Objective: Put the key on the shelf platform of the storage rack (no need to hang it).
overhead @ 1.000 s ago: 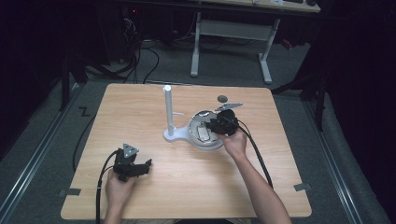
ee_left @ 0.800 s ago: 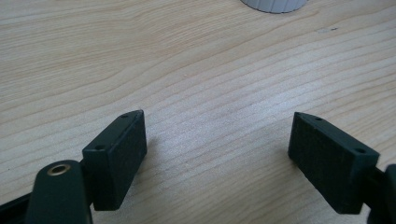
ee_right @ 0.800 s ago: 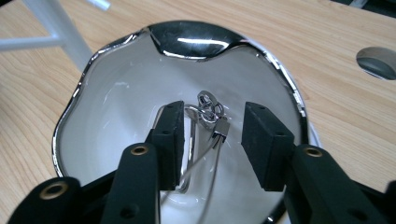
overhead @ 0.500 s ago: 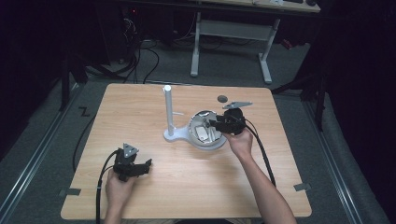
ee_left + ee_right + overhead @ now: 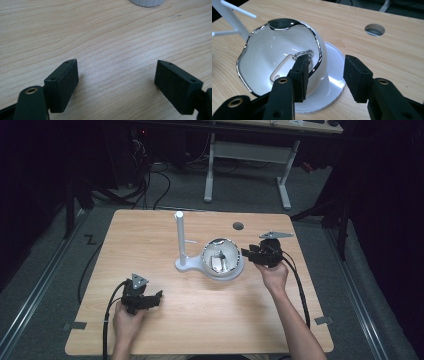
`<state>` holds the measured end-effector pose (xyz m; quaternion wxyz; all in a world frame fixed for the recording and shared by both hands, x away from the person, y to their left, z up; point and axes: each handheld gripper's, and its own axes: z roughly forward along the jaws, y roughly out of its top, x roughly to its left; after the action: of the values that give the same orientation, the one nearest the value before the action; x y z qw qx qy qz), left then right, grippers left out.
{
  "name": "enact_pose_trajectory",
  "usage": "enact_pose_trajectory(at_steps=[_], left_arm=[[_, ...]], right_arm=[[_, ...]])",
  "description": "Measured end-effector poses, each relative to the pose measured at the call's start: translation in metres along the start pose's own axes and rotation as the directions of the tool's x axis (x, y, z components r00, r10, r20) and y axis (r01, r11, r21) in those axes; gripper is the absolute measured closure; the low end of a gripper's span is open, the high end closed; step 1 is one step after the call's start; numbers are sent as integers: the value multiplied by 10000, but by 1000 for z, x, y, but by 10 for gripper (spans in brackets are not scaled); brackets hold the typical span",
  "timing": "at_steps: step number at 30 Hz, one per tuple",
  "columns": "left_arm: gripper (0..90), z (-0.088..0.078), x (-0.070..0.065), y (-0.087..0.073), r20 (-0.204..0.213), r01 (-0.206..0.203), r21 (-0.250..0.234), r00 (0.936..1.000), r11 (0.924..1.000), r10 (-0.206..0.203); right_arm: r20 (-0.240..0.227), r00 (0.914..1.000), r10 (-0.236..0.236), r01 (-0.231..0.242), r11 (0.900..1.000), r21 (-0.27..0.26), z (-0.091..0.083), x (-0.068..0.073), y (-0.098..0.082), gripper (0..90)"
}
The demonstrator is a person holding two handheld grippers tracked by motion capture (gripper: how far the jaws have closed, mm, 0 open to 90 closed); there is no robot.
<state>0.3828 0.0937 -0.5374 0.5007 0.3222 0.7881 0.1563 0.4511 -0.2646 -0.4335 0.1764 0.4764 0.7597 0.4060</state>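
Note:
A white bowl (image 5: 221,251) with a chrome rim (image 5: 317,47) sits tilted on a round white base (image 5: 332,82) near the table's middle. Inside it lies a white key tag (image 5: 283,68) on a short metal chain (image 5: 306,53); the tag (image 5: 217,261) also shows from above. My right gripper (image 5: 246,254) is just right of the bowl, jaws toward it. It (image 5: 327,60) is open and holds nothing. My left gripper (image 5: 156,299) rests low at the front left, far from the bowl. It (image 5: 117,63) is open over bare wood.
A thin white post (image 5: 179,235) with side pegs (image 5: 239,12) rises from the same base, left of the bowl. A round cable hole (image 5: 238,226) lies in the wooden table (image 5: 200,320) behind the bowl. Cables trail from both grippers toward the front edge.
My right gripper has drawn back to the right, from over the bowl to just beside it. The left gripper has stayed still.

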Motion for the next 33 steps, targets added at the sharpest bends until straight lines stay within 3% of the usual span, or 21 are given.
enact_pose_trajectory(at_steps=[5, 26, 33], left_arm=[[196, 0, 0, 0, 3, -8, -1, 10000, 10000, 8], [197, 0, 0, 0, -11, 28, -1, 10000, 10000, -28], [201, 1, -1, 1, -65, 157, -40, 9999, 9999, -157]], right_arm=[[48, 10000, -35, 36, 9995, -317, -13, 0, 2, 566], [109, 9998, 171, -162, 9967, -797, -56, -9, 1, 581], [146, 9998, 142, -131, 9972, -734, -65, -10, -12, 579]])
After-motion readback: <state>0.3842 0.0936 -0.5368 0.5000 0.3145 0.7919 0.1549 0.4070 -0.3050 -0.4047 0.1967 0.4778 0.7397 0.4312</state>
